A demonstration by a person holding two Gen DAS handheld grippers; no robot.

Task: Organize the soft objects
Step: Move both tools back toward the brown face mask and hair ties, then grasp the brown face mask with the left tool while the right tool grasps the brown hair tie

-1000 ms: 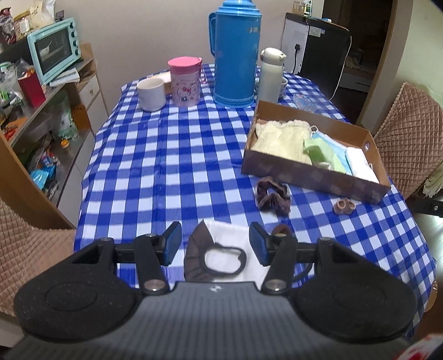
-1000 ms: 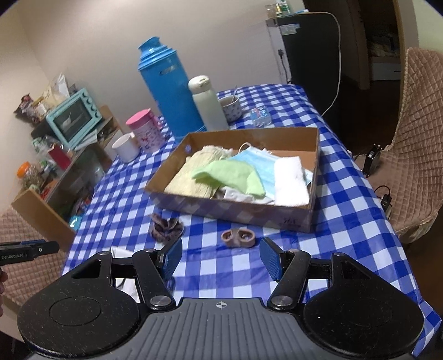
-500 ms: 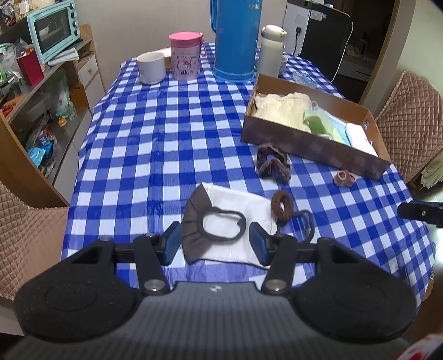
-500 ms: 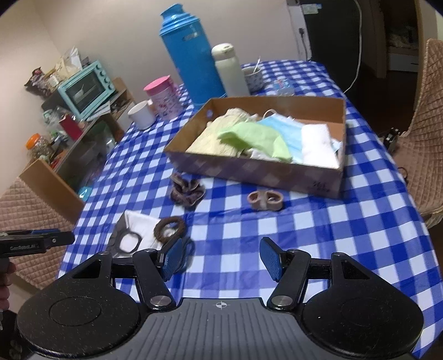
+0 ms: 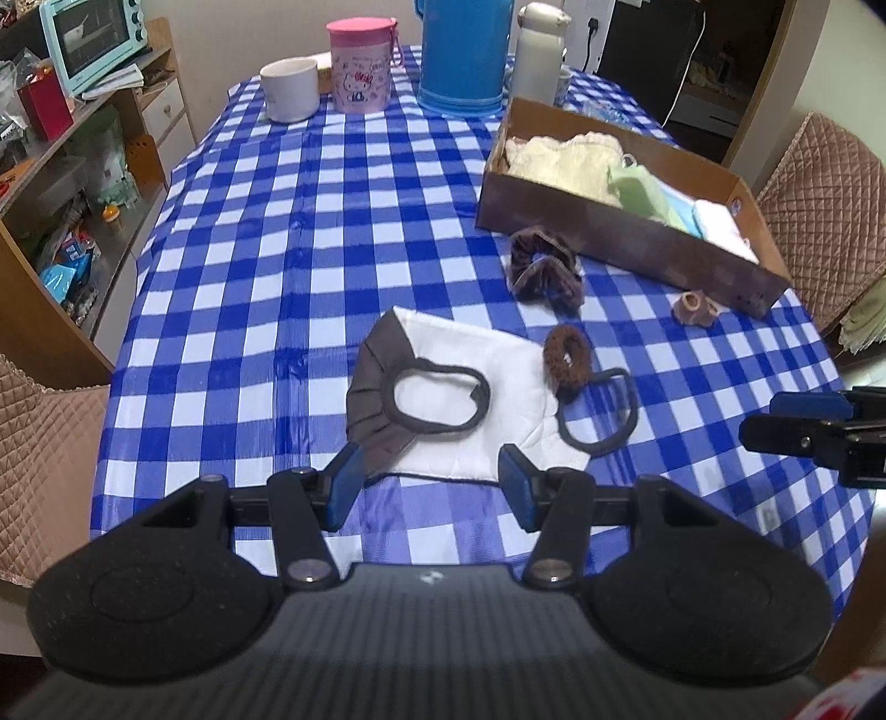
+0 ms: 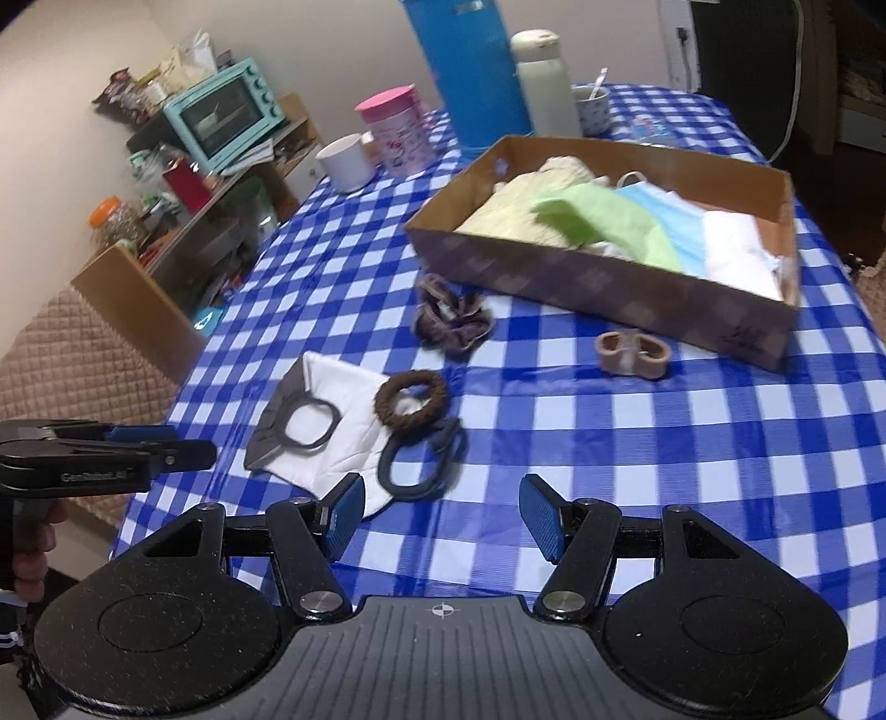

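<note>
A white and brown face mask (image 5: 470,387) (image 6: 338,437) with dark ear loops lies flat on the checked tablecloth. A brown hair tie (image 5: 567,354) (image 6: 411,400) rests on its right edge. Beyond it lie a dark brown scrunchie (image 5: 545,271) (image 6: 454,318) and a small tan hair tie (image 5: 695,307) (image 6: 631,351). A cardboard box (image 5: 626,232) (image 6: 603,282) holds folded cloths and masks. My left gripper (image 5: 432,487) hangs open just short of the mask's near edge. The right gripper (image 6: 443,518) is open too, over the cloth right of the mask's loop.
At the table's far end stand a blue thermos (image 5: 462,55), a white flask (image 5: 537,50), a pink cup (image 5: 360,66) and a white mug (image 5: 290,88). Shelves with a teal oven (image 5: 91,41) line the left side. Quilted chairs (image 5: 825,188) flank the table.
Both grippers came down and tipped toward the table. The mask has slid from between the left fingers to just ahead of them, and the right gripper swung left toward the mask. Both stayed open.
</note>
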